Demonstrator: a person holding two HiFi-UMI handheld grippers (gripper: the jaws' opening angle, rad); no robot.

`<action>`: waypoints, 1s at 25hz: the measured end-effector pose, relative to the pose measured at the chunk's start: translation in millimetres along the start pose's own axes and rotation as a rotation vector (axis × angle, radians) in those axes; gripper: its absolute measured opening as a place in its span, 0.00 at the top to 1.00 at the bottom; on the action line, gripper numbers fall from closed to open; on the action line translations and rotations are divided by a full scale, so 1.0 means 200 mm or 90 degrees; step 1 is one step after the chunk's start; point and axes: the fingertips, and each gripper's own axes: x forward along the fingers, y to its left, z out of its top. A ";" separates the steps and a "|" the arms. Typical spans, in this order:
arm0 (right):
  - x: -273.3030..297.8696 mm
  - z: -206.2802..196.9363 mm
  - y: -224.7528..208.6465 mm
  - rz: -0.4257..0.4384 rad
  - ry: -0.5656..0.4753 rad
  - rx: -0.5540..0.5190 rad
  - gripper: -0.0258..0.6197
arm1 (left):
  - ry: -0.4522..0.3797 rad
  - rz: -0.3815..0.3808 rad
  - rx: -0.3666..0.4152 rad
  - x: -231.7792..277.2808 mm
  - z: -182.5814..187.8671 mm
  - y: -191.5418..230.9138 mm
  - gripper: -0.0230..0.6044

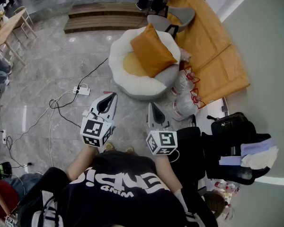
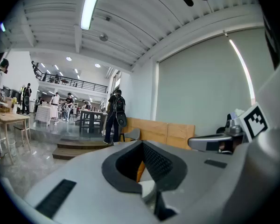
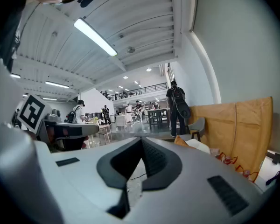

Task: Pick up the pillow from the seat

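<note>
Pre-approach: both grippers shut and empty.
Pillow leans propped on the seat, well ahead. Left gripper and right gripper point toward it, jaws together, probably a carrying posture before reaching.

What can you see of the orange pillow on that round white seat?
The pillow is a plump square cushion in plain orange fabric. It sits tilted, propped against the raised rim of the round white seat, partly covering the seat's yellow middle. Only the seat touches it.
</note>
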 end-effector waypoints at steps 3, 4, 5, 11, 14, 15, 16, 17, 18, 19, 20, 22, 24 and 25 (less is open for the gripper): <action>0.01 0.00 0.01 0.000 0.001 0.001 0.93 | 0.000 -0.001 -0.002 0.00 0.00 0.01 0.95; 0.01 0.00 0.01 -0.001 0.001 0.001 0.93 | -0.001 -0.001 -0.002 0.00 0.01 0.01 0.95; 0.01 0.00 0.01 -0.001 0.002 0.001 0.93 | -0.002 -0.002 -0.002 0.00 0.01 0.01 0.95; 0.00 -0.01 0.01 -0.007 0.000 0.000 0.93 | 0.002 -0.007 -0.002 0.00 -0.01 0.01 0.95; -0.01 0.00 0.02 -0.012 -0.016 0.013 0.93 | 0.000 -0.009 -0.001 -0.02 0.00 0.04 0.95; -0.02 0.01 0.02 -0.016 -0.021 0.016 0.93 | -0.001 -0.011 -0.002 -0.03 0.00 0.05 0.95; -0.03 0.02 0.02 -0.020 -0.025 0.017 0.93 | -0.002 -0.016 -0.002 -0.04 0.00 0.06 0.95; -0.03 0.02 0.02 -0.024 -0.027 0.018 0.93 | -0.001 -0.021 -0.002 -0.05 0.00 0.07 0.95; -0.04 0.02 0.01 -0.028 -0.027 0.019 0.93 | 0.002 -0.025 0.001 -0.06 0.00 0.08 0.95; -0.04 0.02 0.01 -0.034 -0.026 0.020 0.93 | 0.007 -0.028 0.004 -0.07 0.00 0.09 0.95; -0.05 0.01 0.01 -0.039 -0.024 0.020 0.93 | 0.012 -0.031 0.007 -0.08 -0.01 0.10 0.95; -0.07 0.00 0.02 -0.047 -0.021 0.020 0.93 | 0.017 -0.039 0.010 -0.10 -0.01 0.13 0.95; -0.08 0.00 0.04 -0.055 -0.022 0.019 0.93 | 0.016 -0.049 0.006 -0.12 -0.02 0.16 0.95; -0.08 -0.01 0.05 -0.060 -0.023 0.019 0.93 | 0.015 -0.052 0.002 -0.13 -0.02 0.18 0.95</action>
